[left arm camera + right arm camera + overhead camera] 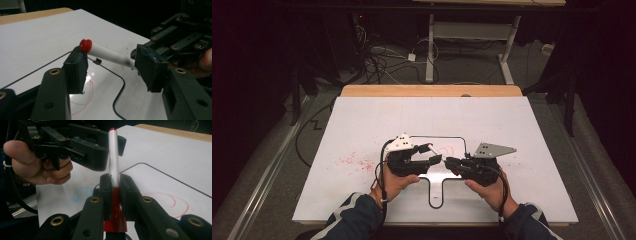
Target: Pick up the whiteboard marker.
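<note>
A white board [362,130] covers most of a table, with a strip of pale wood [432,90] showing along its far edge. A thin black outline [439,137] with rounded corners is drawn on the board and drops into a narrow loop at its near side. Red curved scribbles [172,202] lie inside that outline, fine red specks [354,161] are scattered to its left, and a faint blue smudge [81,193] shows in the right gripper view. The room around the table is dark; grey floor, a tangle of cables [377,60] and the white legs of another table [430,50] lie beyond it.

Two hands in dark blue sleeves hold the grippers close together over the outline. The right gripper [115,187] is clamped on a marker [113,165], its jaws pressed against the red cap end, so that the white barrel rises out between them. The barrel runs across to the left gripper [110,67], whose jaws stand wide apart on either side of it; the red-tipped end lies against the top of one jaw, and whether the other jaw touches the barrel I cannot tell. The marker is held above the board, between the two grippers.
</note>
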`<action>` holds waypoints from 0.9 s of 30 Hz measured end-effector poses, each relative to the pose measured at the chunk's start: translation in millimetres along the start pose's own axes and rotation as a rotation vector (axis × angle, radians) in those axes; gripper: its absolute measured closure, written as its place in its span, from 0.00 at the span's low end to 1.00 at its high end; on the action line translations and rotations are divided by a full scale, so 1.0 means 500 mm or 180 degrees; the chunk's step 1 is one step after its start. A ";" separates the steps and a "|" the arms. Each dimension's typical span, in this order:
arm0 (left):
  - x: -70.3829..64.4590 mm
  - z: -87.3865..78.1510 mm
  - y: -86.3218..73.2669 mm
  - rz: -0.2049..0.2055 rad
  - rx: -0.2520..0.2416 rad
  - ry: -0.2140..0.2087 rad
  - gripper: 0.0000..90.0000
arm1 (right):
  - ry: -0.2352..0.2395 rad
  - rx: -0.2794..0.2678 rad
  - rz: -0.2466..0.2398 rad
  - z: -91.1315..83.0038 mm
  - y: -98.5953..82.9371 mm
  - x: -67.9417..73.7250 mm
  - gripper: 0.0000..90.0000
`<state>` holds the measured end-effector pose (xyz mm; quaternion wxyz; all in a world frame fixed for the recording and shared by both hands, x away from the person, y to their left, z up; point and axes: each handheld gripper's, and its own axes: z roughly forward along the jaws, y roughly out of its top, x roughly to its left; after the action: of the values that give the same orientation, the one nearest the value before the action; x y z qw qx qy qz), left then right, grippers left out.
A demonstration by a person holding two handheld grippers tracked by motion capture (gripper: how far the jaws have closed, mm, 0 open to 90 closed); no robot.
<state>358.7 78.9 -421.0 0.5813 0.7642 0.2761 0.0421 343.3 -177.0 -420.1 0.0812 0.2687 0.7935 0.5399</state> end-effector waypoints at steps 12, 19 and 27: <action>0.000 0.006 0.003 0.0010 -0.0090 -0.0290 0.77 | 0.0044 0.0022 -0.0084 0.012 -0.007 0.005 0.91; -0.008 0.008 0.010 0.0189 -0.0054 -0.0374 0.85 | -0.0008 0.0063 -0.0224 0.019 -0.008 0.012 0.91; -0.018 0.010 0.016 0.0390 -0.0033 -0.0336 0.88 | -0.0046 0.0026 -0.0255 0.022 -0.010 0.012 0.87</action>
<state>356.2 68.9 -413.2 0.5953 0.7779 0.1975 0.0386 341.3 -166.4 -428.3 0.1073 0.2409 0.8053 0.5310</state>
